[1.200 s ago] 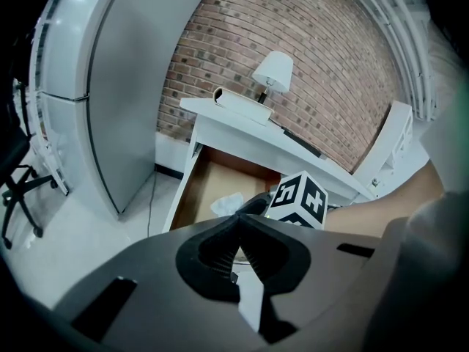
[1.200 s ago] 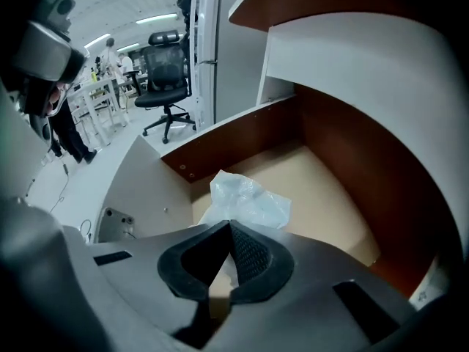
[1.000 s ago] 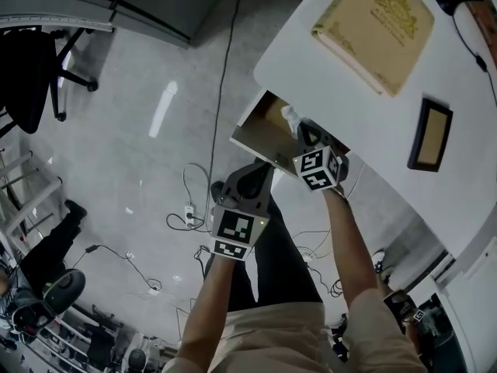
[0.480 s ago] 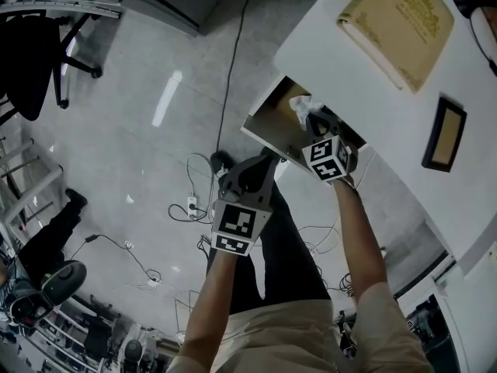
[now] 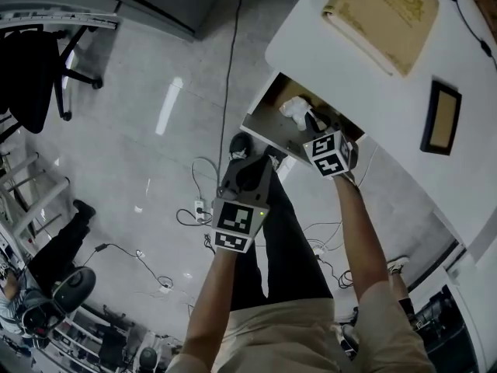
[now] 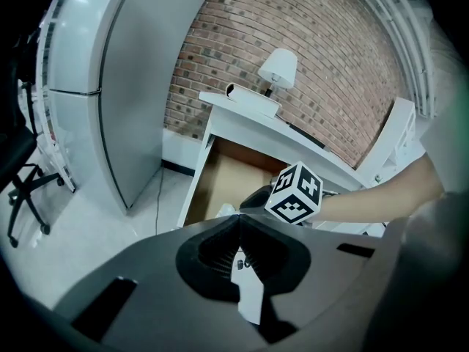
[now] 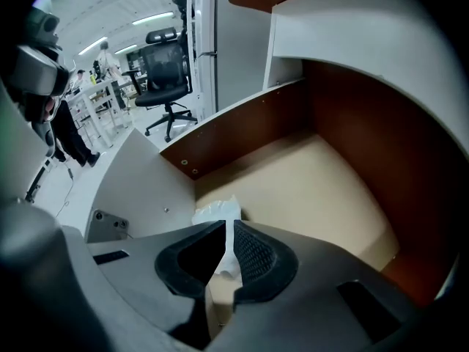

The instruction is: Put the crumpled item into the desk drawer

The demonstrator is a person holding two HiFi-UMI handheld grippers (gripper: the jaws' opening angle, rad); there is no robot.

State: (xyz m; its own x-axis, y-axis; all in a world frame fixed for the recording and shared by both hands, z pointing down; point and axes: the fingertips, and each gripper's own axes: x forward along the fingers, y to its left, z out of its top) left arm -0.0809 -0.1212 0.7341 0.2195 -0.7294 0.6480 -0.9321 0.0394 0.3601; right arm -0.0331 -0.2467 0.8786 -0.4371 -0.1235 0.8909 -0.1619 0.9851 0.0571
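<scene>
The crumpled item is a white wad of paper (image 5: 295,109), held inside the open desk drawer (image 5: 268,111). My right gripper (image 5: 309,121) reaches into the drawer and is shut on it. In the right gripper view the jaws (image 7: 226,227) pinch a thin part of the paper (image 7: 218,213), just above the tan drawer floor (image 7: 315,189). My left gripper (image 5: 250,164) hangs shut and empty in front of the drawer, over the floor. From the left gripper (image 6: 237,220) view I see the drawer (image 6: 223,174) and the right gripper's marker cube (image 6: 297,193).
The white desk top (image 5: 373,92) carries a tan book (image 5: 380,10) and a small picture frame (image 5: 439,119). A black office chair (image 5: 31,68) stands at the far left. Cables (image 5: 206,185) lie on the grey floor below the drawer.
My right gripper has carried the paper a little deeper into the drawer. The left gripper stays shut below the drawer front.
</scene>
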